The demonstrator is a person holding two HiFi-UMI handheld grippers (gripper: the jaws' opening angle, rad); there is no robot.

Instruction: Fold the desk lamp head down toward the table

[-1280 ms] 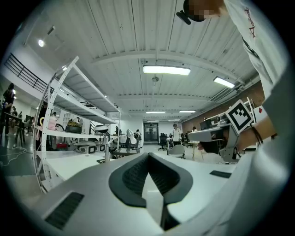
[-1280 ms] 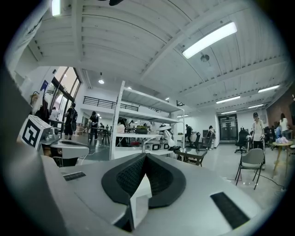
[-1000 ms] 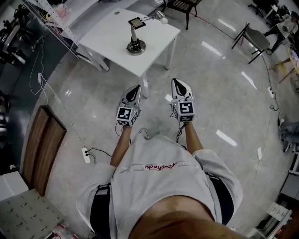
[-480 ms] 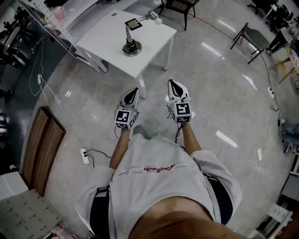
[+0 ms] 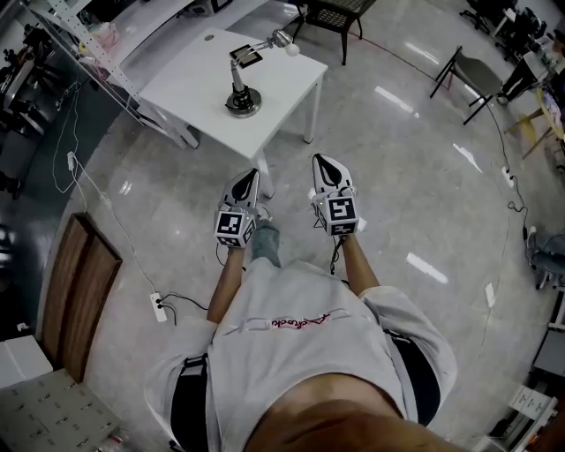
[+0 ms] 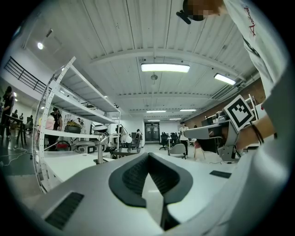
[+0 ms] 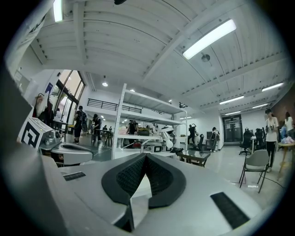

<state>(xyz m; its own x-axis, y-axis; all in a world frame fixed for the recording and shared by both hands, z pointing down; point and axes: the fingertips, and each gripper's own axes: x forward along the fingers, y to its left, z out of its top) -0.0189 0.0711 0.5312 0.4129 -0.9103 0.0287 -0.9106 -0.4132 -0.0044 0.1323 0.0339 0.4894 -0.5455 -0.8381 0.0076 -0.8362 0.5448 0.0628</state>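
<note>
Facing the white rectangular surface (image 5: 187, 84) that carries a black-based metal desk lamp (image 5: 238, 82), a person holds the left gripper (image 5: 252, 177) and right gripper (image 5: 322, 164) closed, empty, well short of it.

In the head view the desk lamp (image 5: 244, 78) stands small near the far edge of the table (image 5: 190, 88). Its arm joints and the tilt of its head are too small to read. The table's left corner is crossed by a shelf rack (image 5: 84, 48). Both hands are hidden beneath the marker cubes of the left gripper (image 5: 255, 174) and the right gripper (image 5: 319, 160). The person's torso covers most of the legs. A chair (image 5: 340, 12) is cut off by the picture's top edge. In both gripper views the lamp cannot be picked out with certainty, and the distant people are too small to tell apart
</note>
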